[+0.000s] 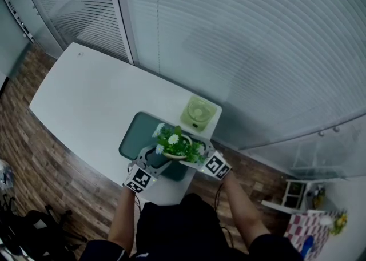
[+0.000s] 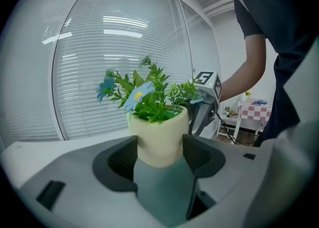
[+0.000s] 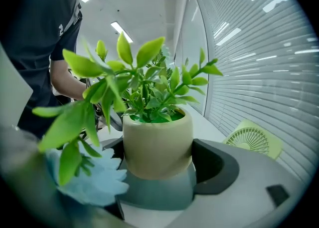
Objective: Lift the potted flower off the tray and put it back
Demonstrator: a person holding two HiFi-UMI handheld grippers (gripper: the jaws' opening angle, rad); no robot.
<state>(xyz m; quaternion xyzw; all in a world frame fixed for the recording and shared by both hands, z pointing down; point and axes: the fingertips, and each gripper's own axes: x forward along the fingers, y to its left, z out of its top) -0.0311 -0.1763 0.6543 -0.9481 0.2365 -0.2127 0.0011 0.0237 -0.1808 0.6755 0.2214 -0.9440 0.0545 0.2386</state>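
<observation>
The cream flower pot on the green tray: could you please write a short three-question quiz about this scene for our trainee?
1. True or false: the cream round flower pot stands between the jaws of the left gripper and of the right gripper alike.
2. What sits just beyond the dark green rectangular tray?
A. a pale green square plastic fan
B. a red mug
C. an open book
3. Fill in: the tray rests on a ___ tabletop.
Key: 1 true; 2 A; 3 white.
</observation>
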